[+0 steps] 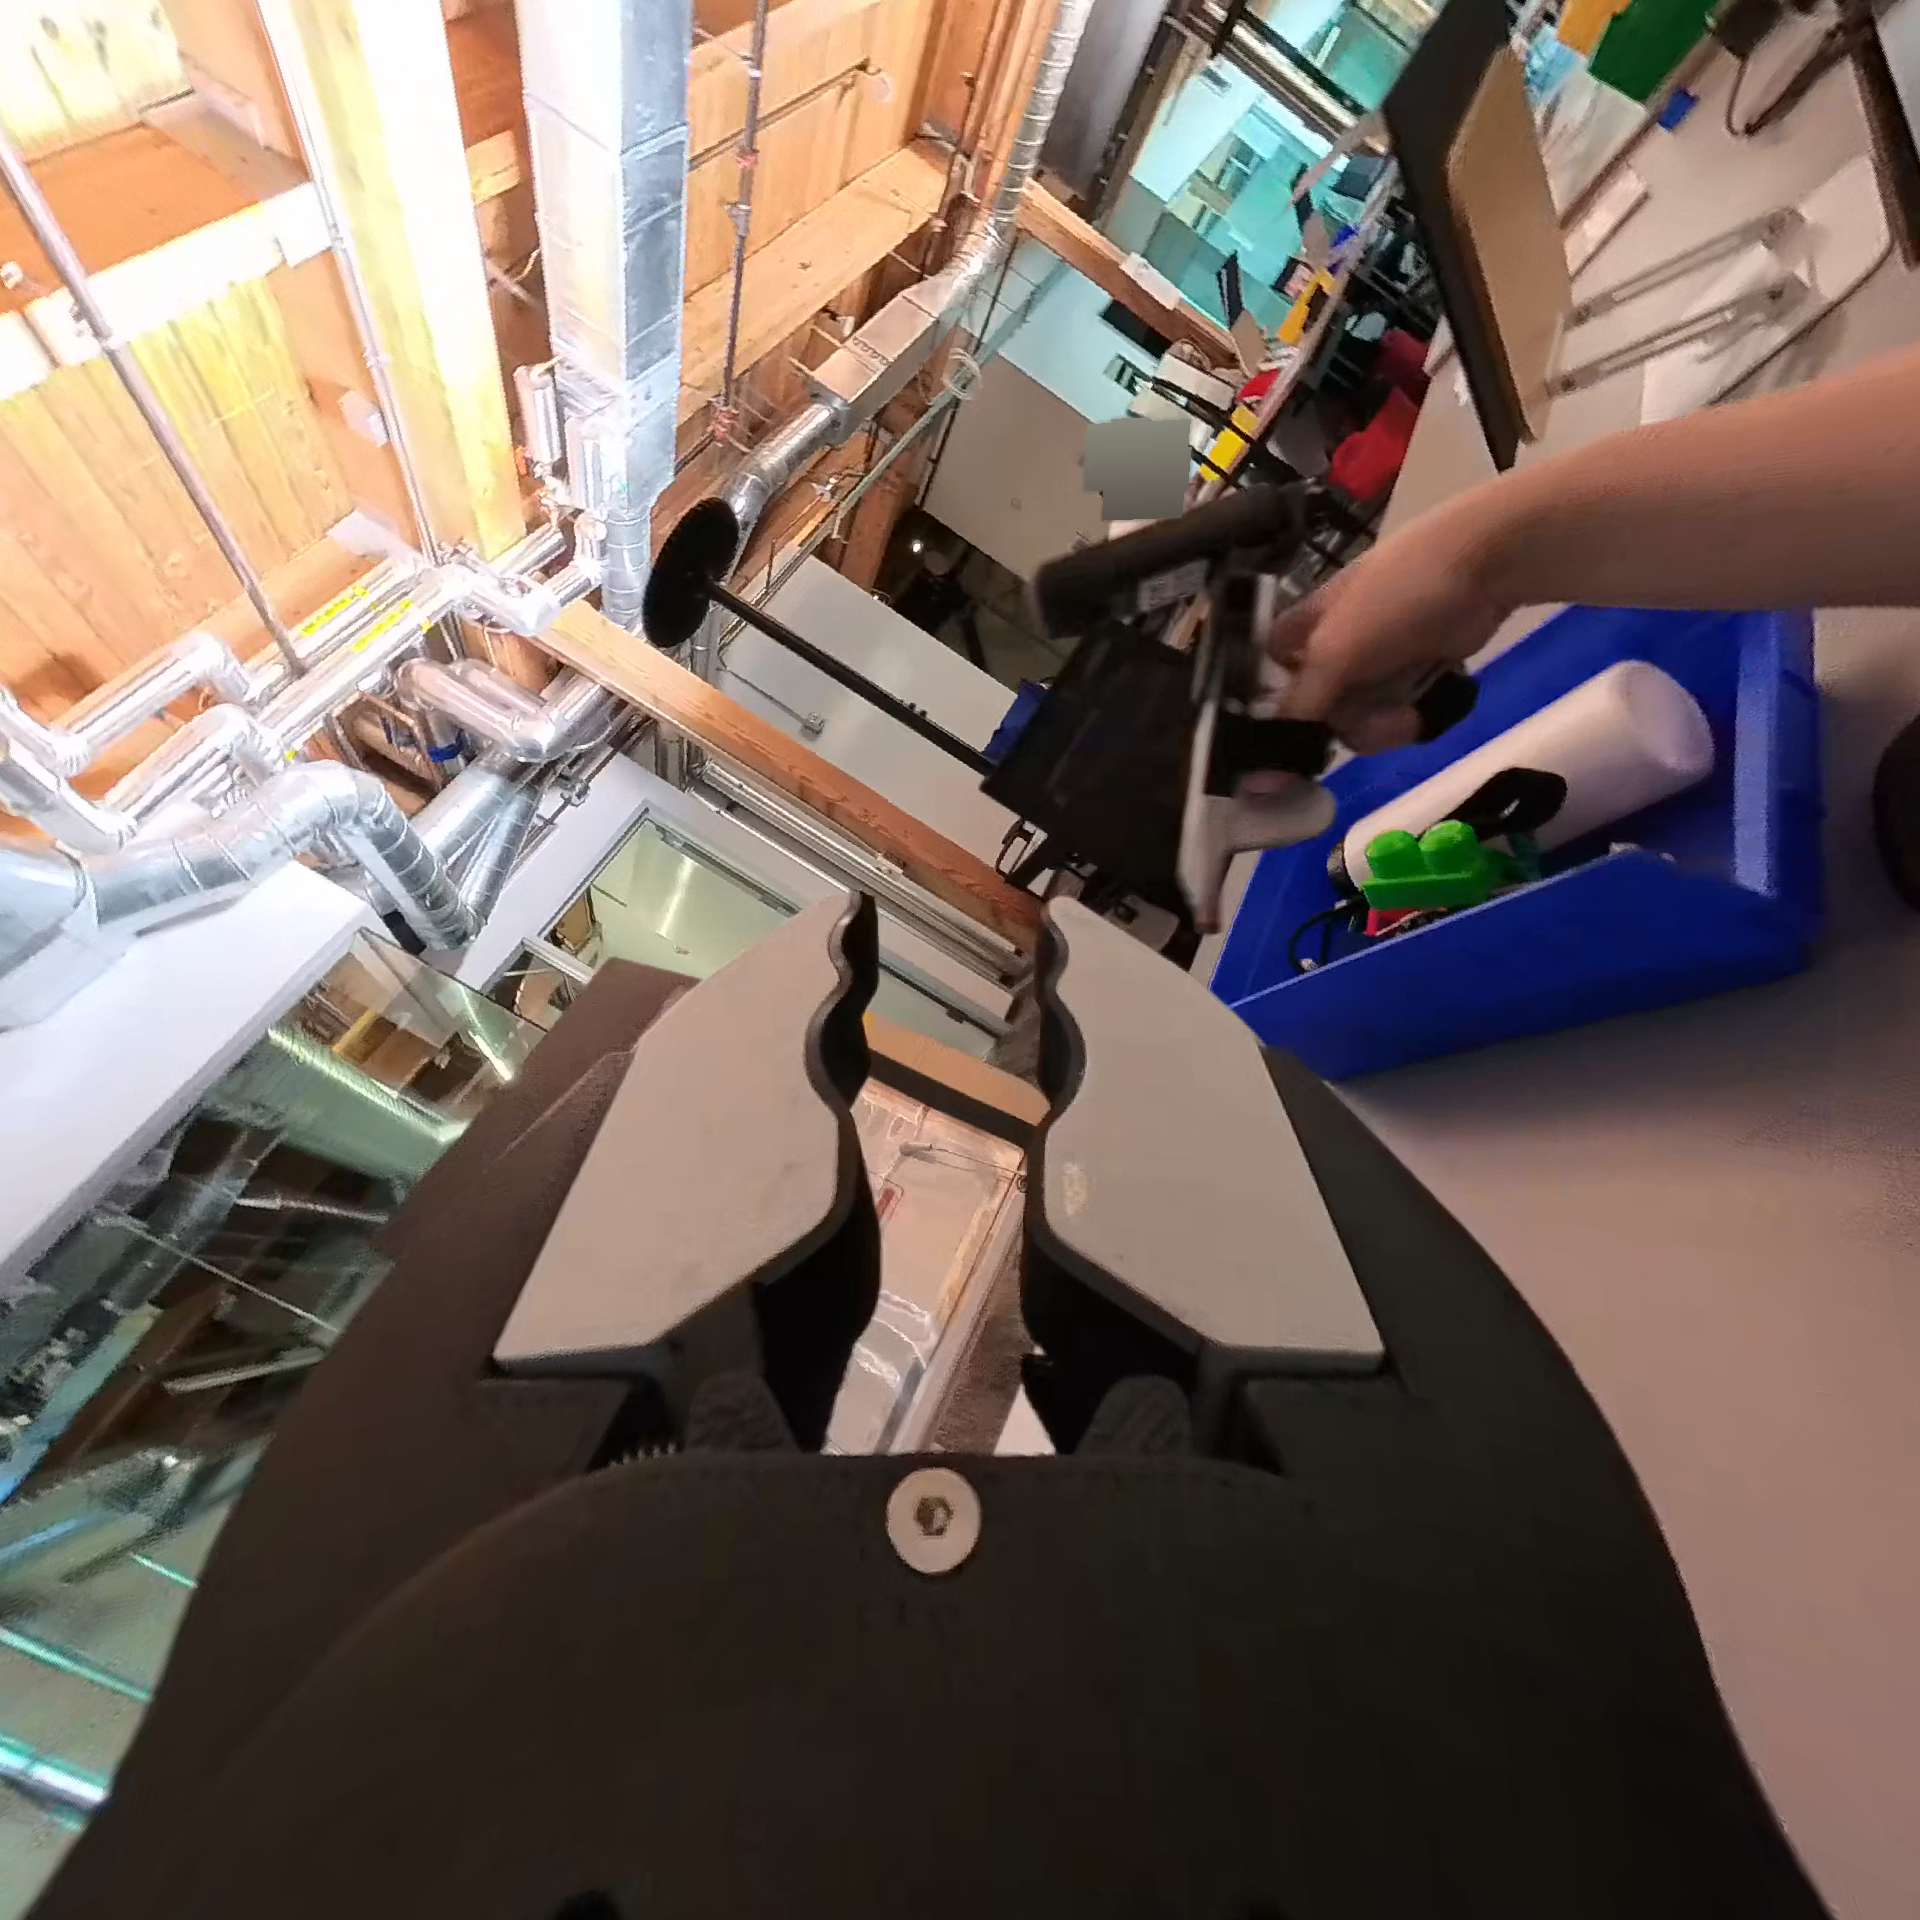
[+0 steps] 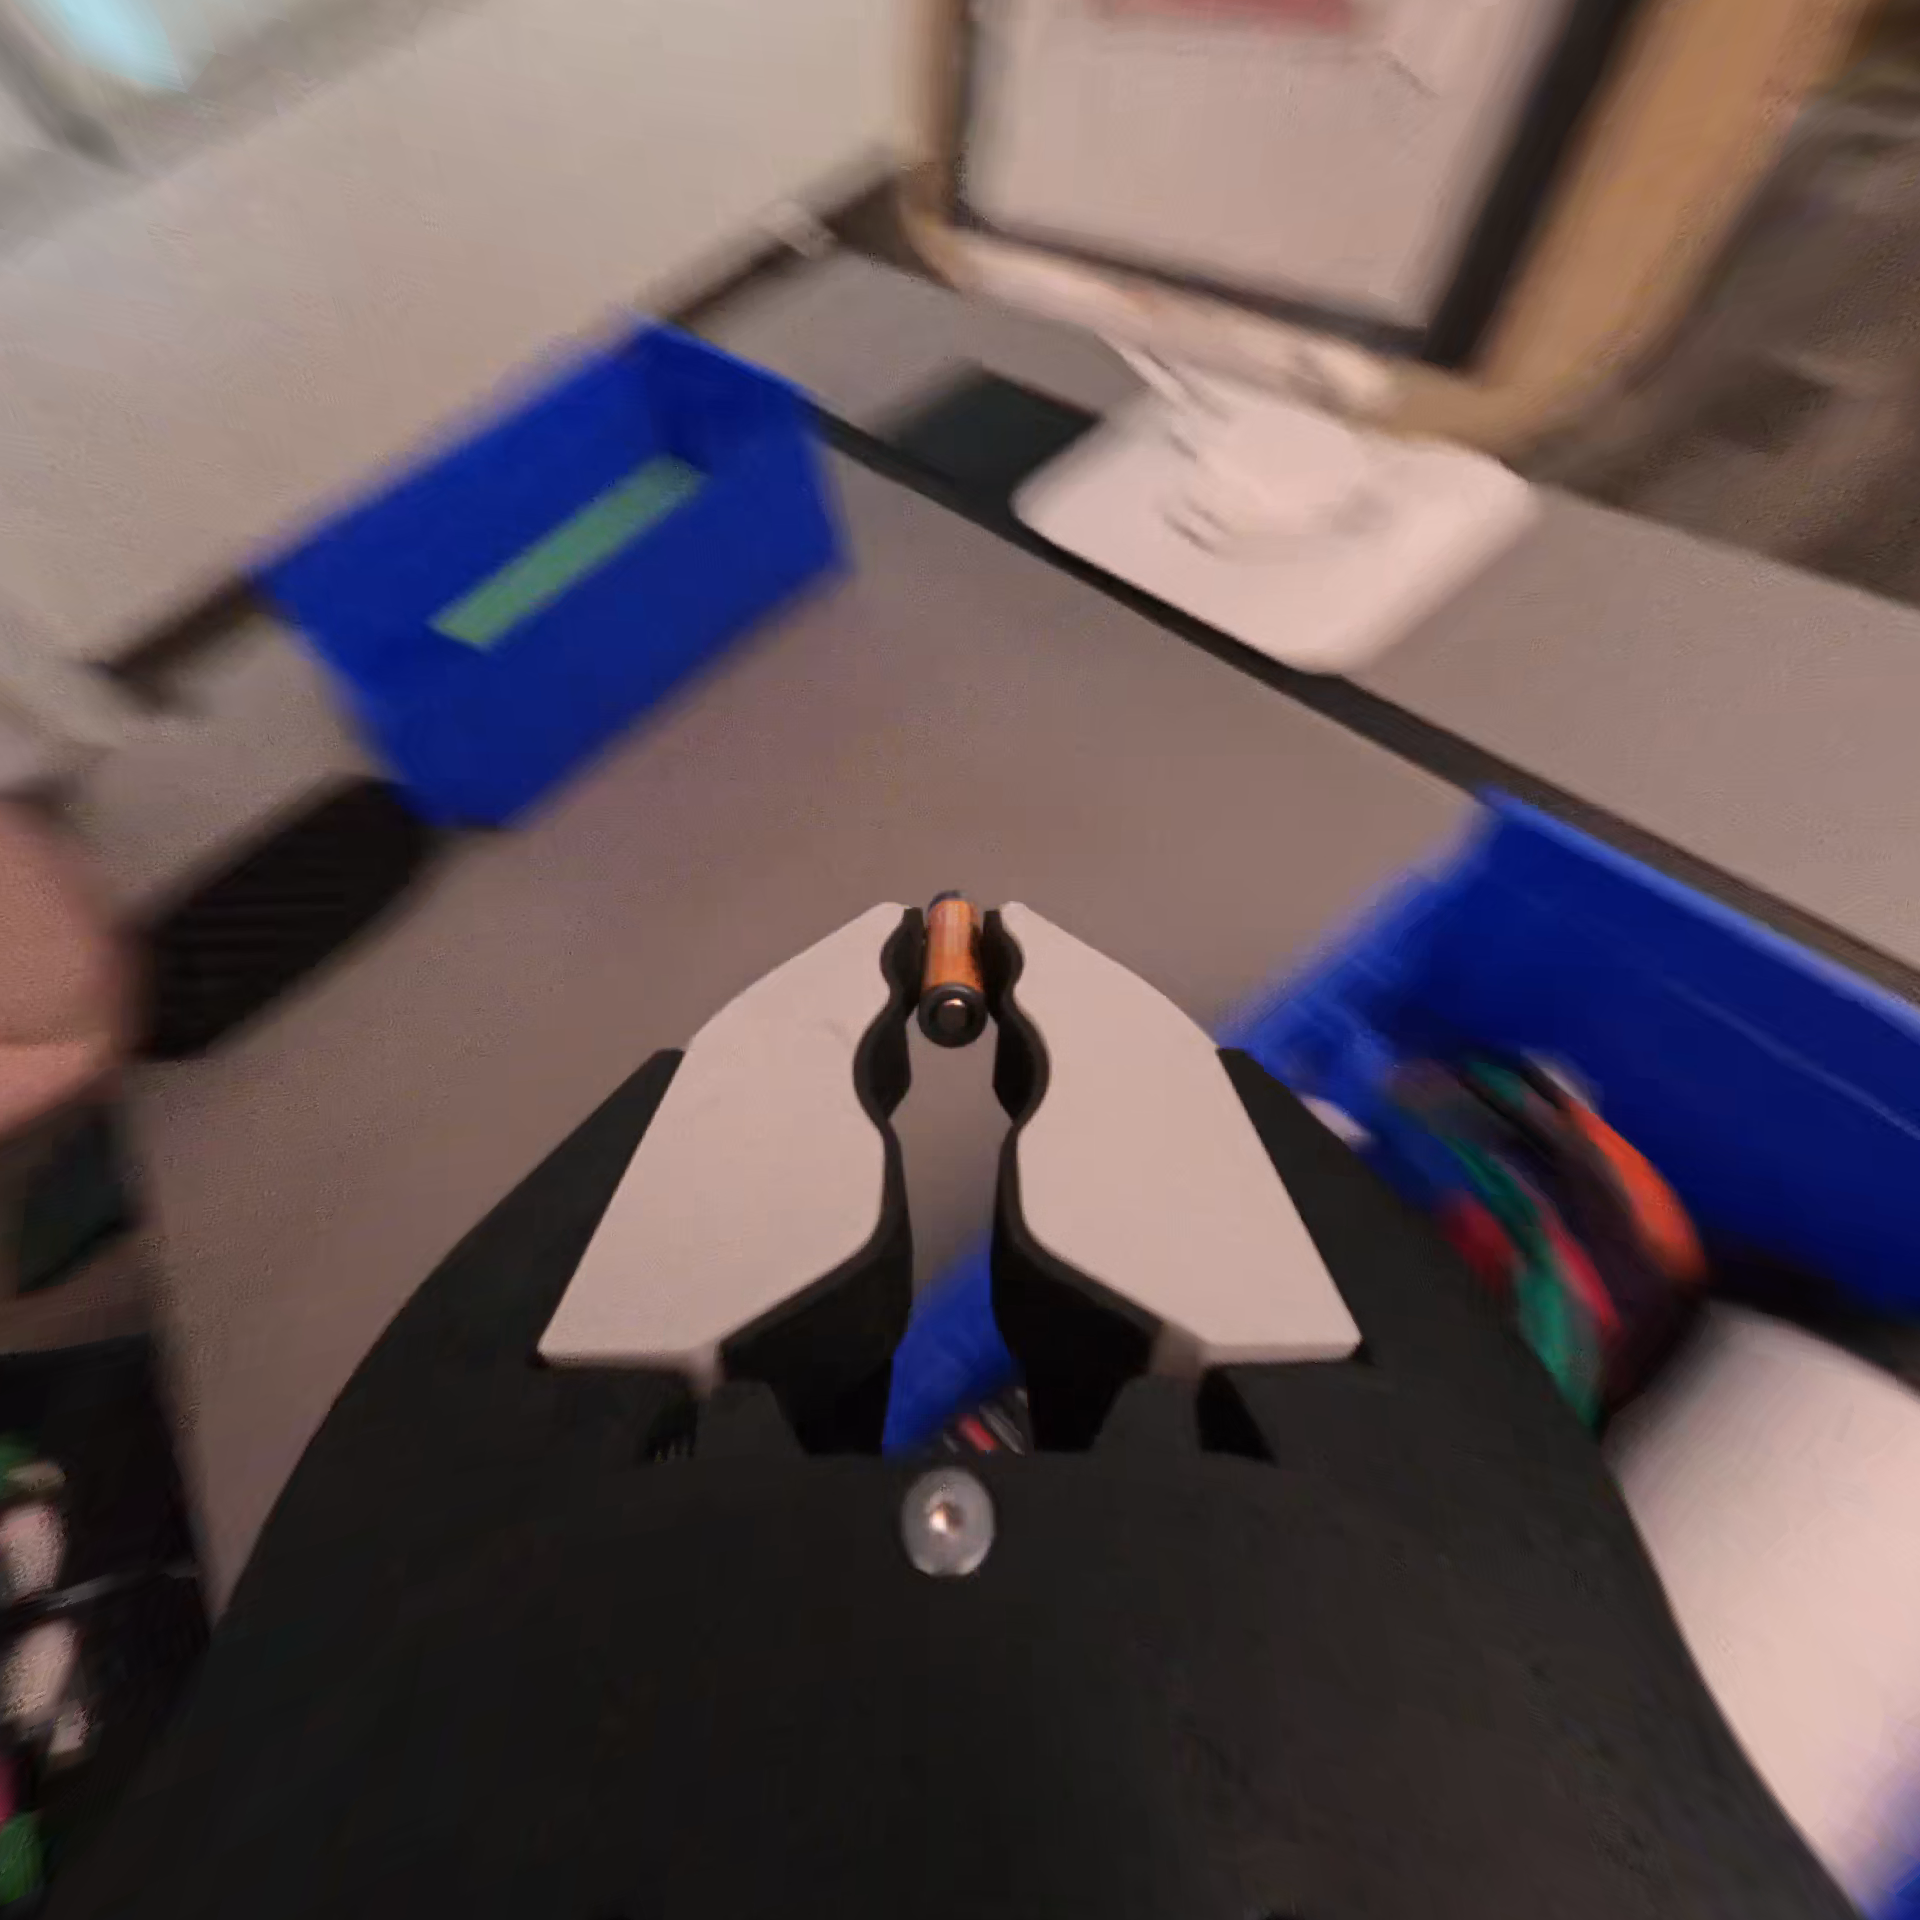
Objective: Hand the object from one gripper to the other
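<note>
In the right wrist view my right gripper (image 2: 953,920) is shut on a small copper-and-black battery (image 2: 951,961), held lengthwise between the fingertips above the grey table (image 2: 831,790). This view is blurred by motion. In the left wrist view my left gripper (image 1: 954,914) is open and empty, tilted up past the table's edge toward the ceiling. A person's hand (image 1: 1351,644) holds the right gripper's black body (image 1: 1101,727) above a blue bin (image 1: 1507,997), to the upper right of my left fingers and apart from them. The battery does not show there.
The blue bin holds a white bottle (image 1: 1579,748), a green brick (image 1: 1434,862) and cables; it also shows in the right wrist view (image 2: 1683,977). A second blue bin (image 2: 457,727) stands at the far left. A white stand (image 2: 1278,520) sits behind. One gripper's finger ends stand about 30 centimeters off the other's.
</note>
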Action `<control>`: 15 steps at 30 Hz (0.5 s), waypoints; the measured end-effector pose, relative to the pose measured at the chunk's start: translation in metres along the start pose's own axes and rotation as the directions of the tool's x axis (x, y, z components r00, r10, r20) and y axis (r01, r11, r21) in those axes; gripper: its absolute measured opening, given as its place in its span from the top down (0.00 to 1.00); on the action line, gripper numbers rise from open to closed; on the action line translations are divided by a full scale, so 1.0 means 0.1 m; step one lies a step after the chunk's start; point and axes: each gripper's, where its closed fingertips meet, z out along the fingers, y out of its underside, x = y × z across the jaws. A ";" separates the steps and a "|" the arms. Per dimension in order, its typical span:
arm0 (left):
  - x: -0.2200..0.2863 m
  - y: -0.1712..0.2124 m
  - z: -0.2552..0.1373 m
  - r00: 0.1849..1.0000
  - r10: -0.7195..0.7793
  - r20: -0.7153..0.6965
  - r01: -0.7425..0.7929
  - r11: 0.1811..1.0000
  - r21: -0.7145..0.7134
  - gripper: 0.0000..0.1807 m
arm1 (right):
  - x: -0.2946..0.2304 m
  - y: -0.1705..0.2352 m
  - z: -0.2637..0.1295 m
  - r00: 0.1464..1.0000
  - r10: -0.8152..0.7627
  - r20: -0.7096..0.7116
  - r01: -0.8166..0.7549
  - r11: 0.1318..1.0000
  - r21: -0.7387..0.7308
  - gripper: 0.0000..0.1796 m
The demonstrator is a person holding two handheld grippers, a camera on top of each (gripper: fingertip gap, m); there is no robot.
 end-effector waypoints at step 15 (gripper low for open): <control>-0.26 0.47 0.00 0.993 -0.109 0.041 0.115 0.978 -0.174 0.85 | 1.02 0.84 0.34 0.953 -0.121 -0.277 0.034 0.954 -0.297 0.92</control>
